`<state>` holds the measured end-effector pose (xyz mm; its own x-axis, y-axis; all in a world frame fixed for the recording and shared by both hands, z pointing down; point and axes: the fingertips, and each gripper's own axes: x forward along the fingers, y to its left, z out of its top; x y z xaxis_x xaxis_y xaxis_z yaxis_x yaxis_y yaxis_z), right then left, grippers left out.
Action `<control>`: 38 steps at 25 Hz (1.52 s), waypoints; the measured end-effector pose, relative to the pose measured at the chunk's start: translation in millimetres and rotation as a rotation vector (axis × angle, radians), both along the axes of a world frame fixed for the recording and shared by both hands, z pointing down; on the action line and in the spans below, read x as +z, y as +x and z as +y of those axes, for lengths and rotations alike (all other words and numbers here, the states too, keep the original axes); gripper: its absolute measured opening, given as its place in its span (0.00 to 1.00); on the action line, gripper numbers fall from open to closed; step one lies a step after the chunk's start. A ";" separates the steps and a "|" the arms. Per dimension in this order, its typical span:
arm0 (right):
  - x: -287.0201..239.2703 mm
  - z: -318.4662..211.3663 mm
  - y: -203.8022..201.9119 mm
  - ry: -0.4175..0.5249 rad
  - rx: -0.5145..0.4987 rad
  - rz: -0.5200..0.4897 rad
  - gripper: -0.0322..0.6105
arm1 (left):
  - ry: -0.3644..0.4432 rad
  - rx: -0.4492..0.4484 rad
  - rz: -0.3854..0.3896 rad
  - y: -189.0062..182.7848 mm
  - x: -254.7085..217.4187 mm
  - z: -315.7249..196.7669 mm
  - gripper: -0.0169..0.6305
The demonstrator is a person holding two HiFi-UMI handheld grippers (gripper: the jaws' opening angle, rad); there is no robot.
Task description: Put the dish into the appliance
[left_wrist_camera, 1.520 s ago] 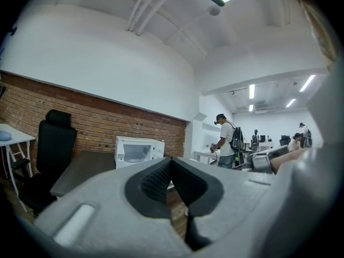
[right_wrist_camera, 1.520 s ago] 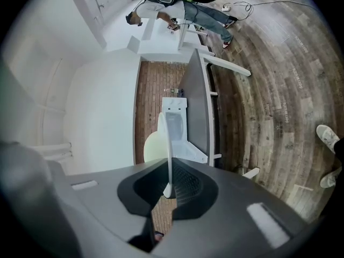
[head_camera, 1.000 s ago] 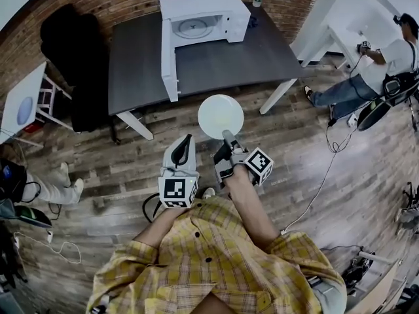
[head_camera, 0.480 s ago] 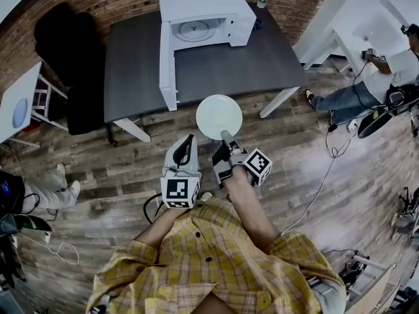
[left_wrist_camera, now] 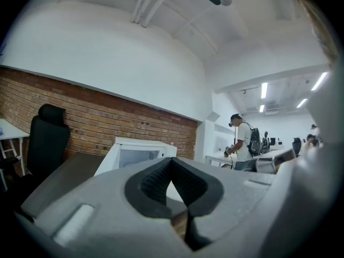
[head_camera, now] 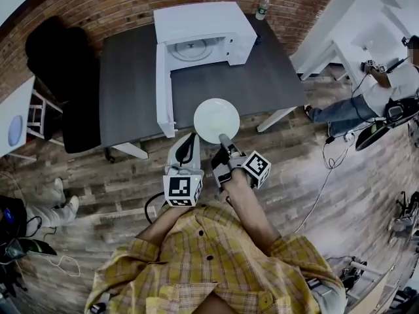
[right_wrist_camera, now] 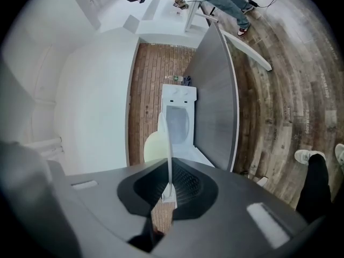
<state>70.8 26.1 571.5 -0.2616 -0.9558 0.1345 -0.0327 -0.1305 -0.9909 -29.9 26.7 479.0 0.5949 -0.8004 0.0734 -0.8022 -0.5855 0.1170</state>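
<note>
Head view first: the microwave (head_camera: 203,34) sits at the far side of the dark, matte table (head_camera: 131,84), a boxy white shell with its door (head_camera: 162,87) swung wide toward the near left and the round glass turntable (head_camera: 191,48) showing inside. The plate (head_camera: 217,120) is up in the air, round, pale and smooth. It hangs over the table's near edge, well short of the cavity. The right gripper (head_camera: 224,139) pinches its near rim, and the left gripper (head_camera: 190,138) rides just beside it, carrying nothing. Below is worn plank floor (head_camera: 314,175).

Left gripper view: the ribbed black pads are pressed together with nothing between them. It looks past them at the microwave (left_wrist_camera: 140,152) and a rough brick wall (left_wrist_camera: 107,122).

Right gripper view: the right gripper (right_wrist_camera: 169,192) is clenched on the plate (right_wrist_camera: 166,144), which shows edge-on as a thin, stiff white sliver, with the open microwave (right_wrist_camera: 180,120) straight ahead.

So the pickup is done and the door stands ready. What's left, I'd say, is the carry across the table, sliding the plate flat onto the turntable, and letting go.
</note>
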 end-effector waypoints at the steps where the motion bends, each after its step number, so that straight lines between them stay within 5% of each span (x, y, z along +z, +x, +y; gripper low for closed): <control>1: -0.1 -5.6 1.4 -0.005 -0.001 0.004 0.07 | -0.005 0.003 0.004 2.2 -0.6 -6.9 0.02; 22: -8.9 -119.0 1.8 -0.026 0.051 -0.006 0.07 | -0.007 0.096 0.051 11.2 -19.2 -121.7 0.02; 38: -4.1 -146.5 13.5 -0.035 0.073 0.012 0.07 | -0.050 0.122 0.088 19.2 -9.2 -149.3 0.02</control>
<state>84.3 -120.4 567.4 -0.1898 -0.9668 0.1709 -0.0341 -0.1675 -0.9853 -10.7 -122.6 469.8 0.6931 -0.7188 0.0543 -0.7111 -0.6694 0.2151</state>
